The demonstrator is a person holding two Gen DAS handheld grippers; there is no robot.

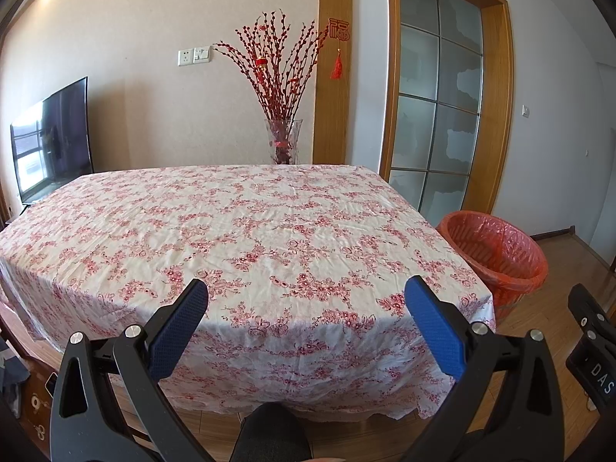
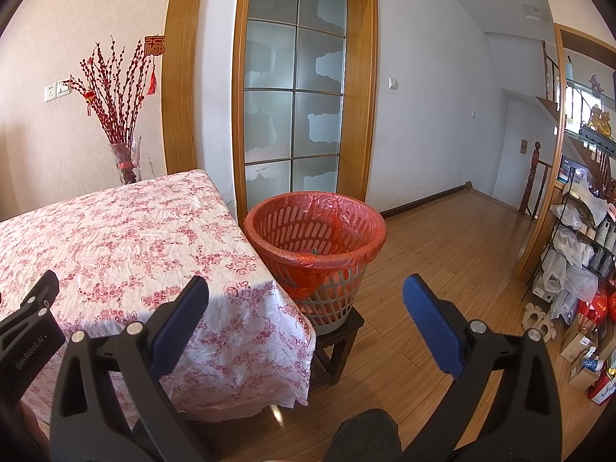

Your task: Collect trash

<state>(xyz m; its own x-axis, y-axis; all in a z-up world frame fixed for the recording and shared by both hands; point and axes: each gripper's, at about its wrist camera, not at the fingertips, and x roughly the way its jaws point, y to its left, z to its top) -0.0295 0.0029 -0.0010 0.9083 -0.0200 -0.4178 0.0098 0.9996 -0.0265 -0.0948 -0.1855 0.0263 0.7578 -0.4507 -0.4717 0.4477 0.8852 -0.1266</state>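
Observation:
A table with a white cloth printed with red flowers (image 1: 246, 231) fills the left wrist view; no trash shows on it. It also shows at the left in the right wrist view (image 2: 115, 238). A slatted basket lined with a red bag (image 2: 315, 238) stands on a small dark stool (image 2: 338, 342) by the table's right corner; it also shows in the left wrist view (image 1: 496, 250). My left gripper (image 1: 306, 300) is open and empty before the table's near edge. My right gripper (image 2: 306, 300) is open and empty, facing the basket. A small dark item lies inside the basket.
A glass vase of red branches (image 1: 283, 138) stands behind the table. A TV (image 1: 52, 142) is at the far left. A frosted glass door (image 2: 294, 92) is behind the basket. Shelves with bags and boxes (image 2: 577, 261) line the right over wooden floor (image 2: 454, 254).

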